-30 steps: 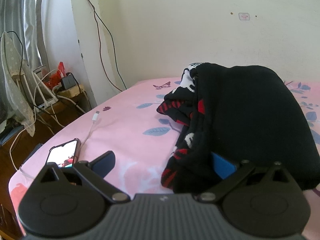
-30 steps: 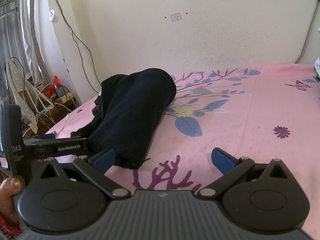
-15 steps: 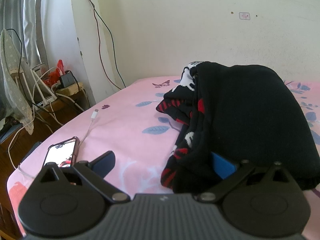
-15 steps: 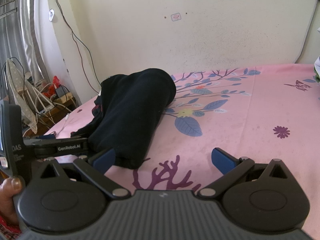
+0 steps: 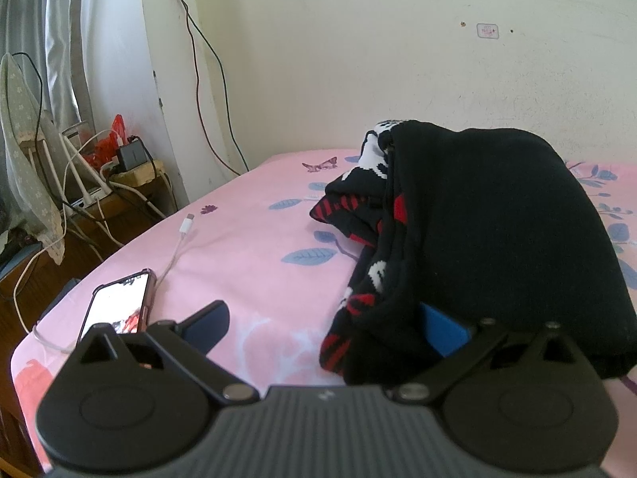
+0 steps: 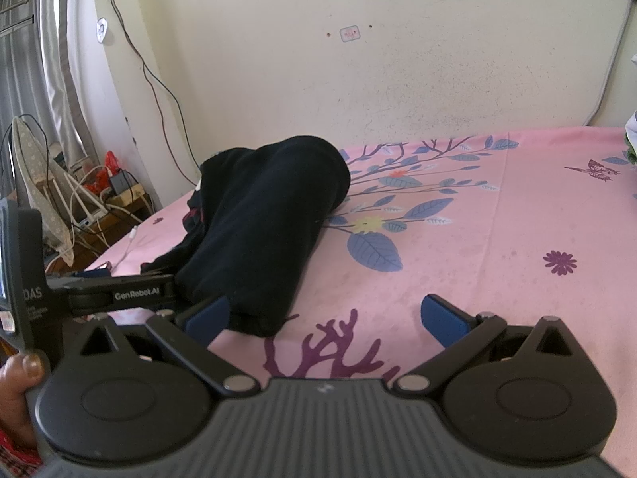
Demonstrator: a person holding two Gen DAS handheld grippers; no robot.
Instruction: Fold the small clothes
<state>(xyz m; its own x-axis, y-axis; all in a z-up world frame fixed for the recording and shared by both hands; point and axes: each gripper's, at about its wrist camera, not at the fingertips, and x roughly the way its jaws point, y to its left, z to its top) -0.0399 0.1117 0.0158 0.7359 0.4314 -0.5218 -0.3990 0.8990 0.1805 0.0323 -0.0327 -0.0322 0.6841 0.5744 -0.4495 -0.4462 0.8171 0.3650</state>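
The black garment (image 6: 266,231) lies bundled in a thick soft roll on the pink floral bed sheet (image 6: 477,263), toward the bed's left edge and reaching back toward the wall side, with a red-and-white patterned layer (image 5: 370,215) spilling out of its left flank. It looks like knit fabric: light, limp, not slippery and in no way fragile, so it should sag and unroll wherever it is lifted; the best hold is probably the near hem or a corner of the outer black layer, pinching one layer only so the patterned part does not drag along. The left gripper (image 5: 326,326) sits low at the near end of the bundle, jaws spread wide, its right blue pad (image 5: 442,330) tucked under the overhanging cloth and its left pad over bare sheet, gripping nothing. The right gripper (image 6: 326,318) is level and low over the sheet, also wide, its left pad (image 6: 207,316) just touching the roll's near end, the right pad over open sheet. A phone (image 5: 115,306) with its white cable (image 5: 183,239) lies near the bed's left front corner, clear of the cloth.
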